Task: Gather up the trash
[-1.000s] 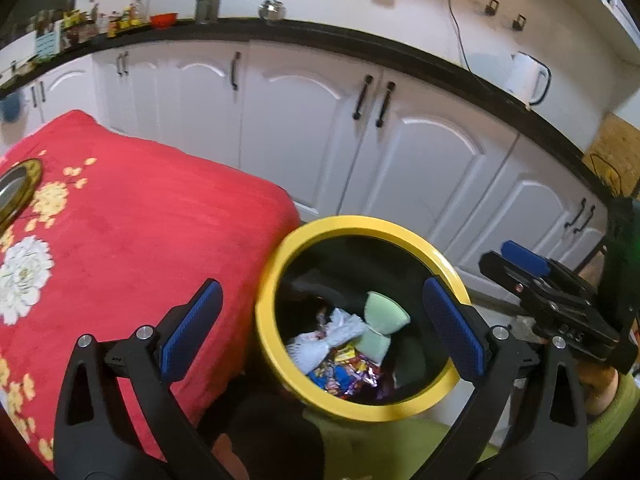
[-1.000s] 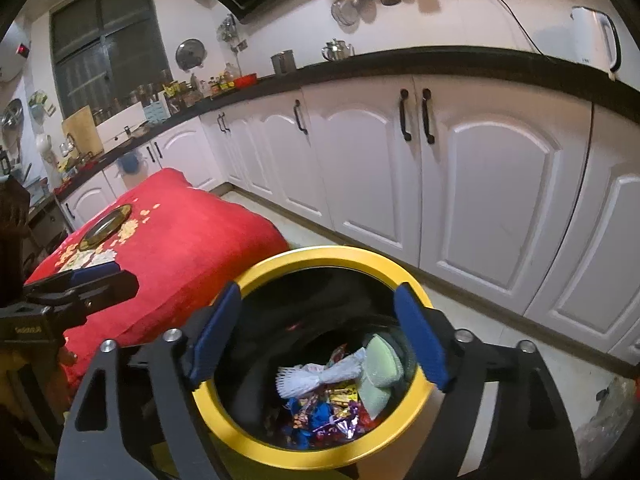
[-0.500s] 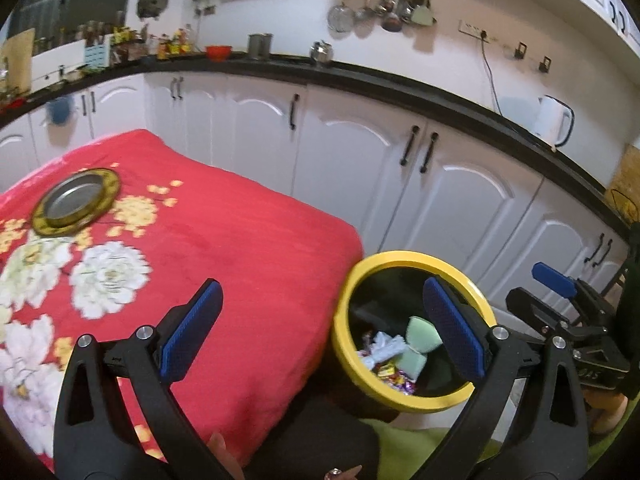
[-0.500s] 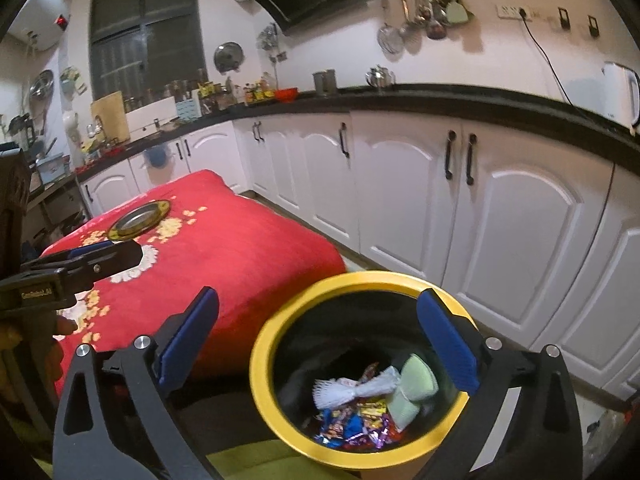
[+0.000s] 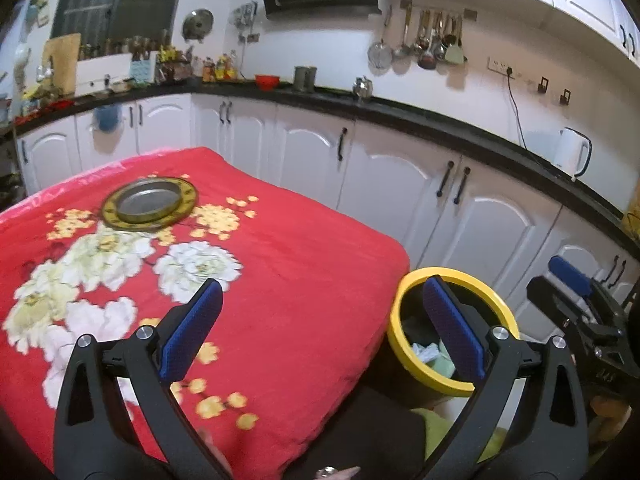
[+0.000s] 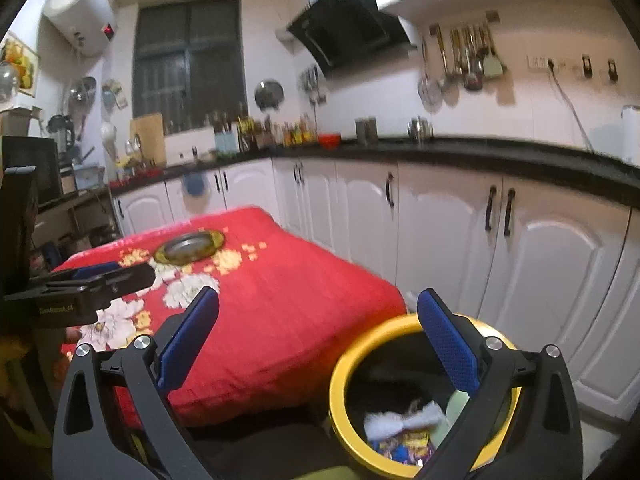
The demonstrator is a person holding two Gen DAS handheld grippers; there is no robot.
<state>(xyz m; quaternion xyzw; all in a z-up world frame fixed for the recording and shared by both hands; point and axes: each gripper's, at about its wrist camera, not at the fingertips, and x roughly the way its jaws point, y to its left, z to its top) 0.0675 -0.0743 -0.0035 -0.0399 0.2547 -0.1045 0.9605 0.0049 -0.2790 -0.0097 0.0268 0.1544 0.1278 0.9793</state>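
A red flowered cloth (image 5: pixel 280 280) covers the table on the left, a round metal dish (image 5: pixel 149 202) lying on its far part, and the left gripper (image 5: pixel 320 320) hangs over the near edge with its jaws wide apart and nothing between them. Just right of the table stands the yellow-rimmed bin (image 6: pixel 340 380), with a white wad (image 6: pixel 404 420), a pale green piece (image 6: pixel 454 408) and bright wrappers (image 6: pixel 404 446) inside. The right gripper (image 6: pixel 318 332) has just been opening; its jaws are spread and empty over the bin's rim.
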